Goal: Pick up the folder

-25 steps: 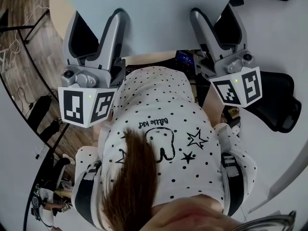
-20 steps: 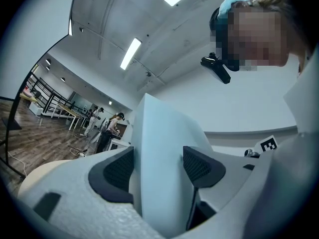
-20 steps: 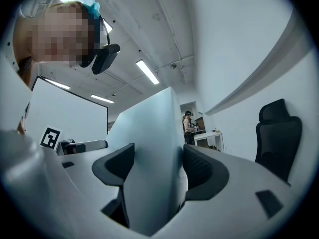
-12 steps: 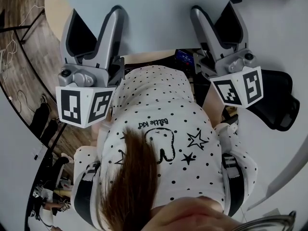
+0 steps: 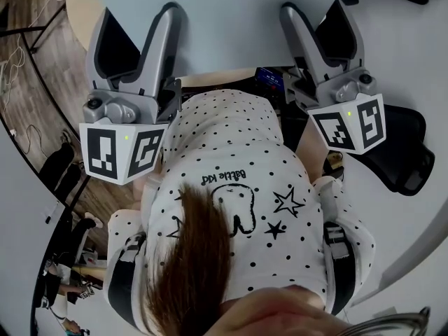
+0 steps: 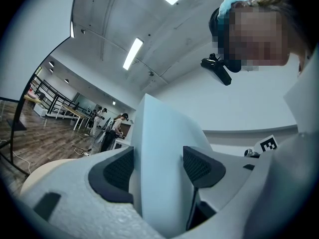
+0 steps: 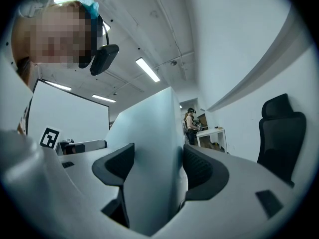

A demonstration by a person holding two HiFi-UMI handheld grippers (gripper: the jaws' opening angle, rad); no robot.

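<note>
Pale blue folder (image 5: 224, 26) clamped in jaws of left gripper (image 5: 136, 16) and right gripper (image 5: 315, 9), black chair (image 5: 402, 152) nearby

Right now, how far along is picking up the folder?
Done: the folder is lifted, upright in the air. In hand: the left gripper and right gripper are both shut on it. Left: nothing of the pickup looks undone.
</note>
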